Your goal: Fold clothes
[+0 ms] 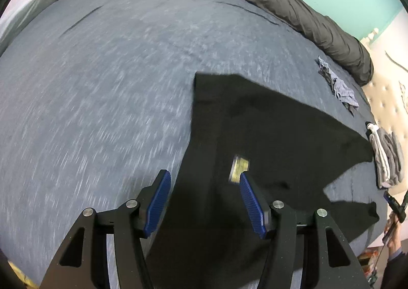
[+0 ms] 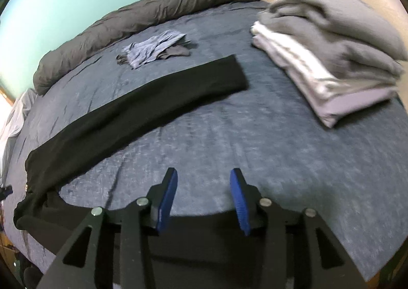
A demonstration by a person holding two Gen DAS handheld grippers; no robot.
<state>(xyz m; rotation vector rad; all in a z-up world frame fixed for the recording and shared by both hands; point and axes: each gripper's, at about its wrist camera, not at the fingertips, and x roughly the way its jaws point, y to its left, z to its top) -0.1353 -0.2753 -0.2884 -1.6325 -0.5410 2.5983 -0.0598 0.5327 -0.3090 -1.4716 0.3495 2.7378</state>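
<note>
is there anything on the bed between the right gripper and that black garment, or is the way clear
Nothing visible blocks it. The right gripper stands open over bare blue bedspread, and the black garment lies flat just ahead and left. The crumpled blue-grey cloth sits beyond the garment, and the folded stack is off to the right.

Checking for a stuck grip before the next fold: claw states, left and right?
Left claw: open, nothing held; it hangs over the black garment.
Right claw: open, empty, only the blue bedsheet between its pads.
</note>
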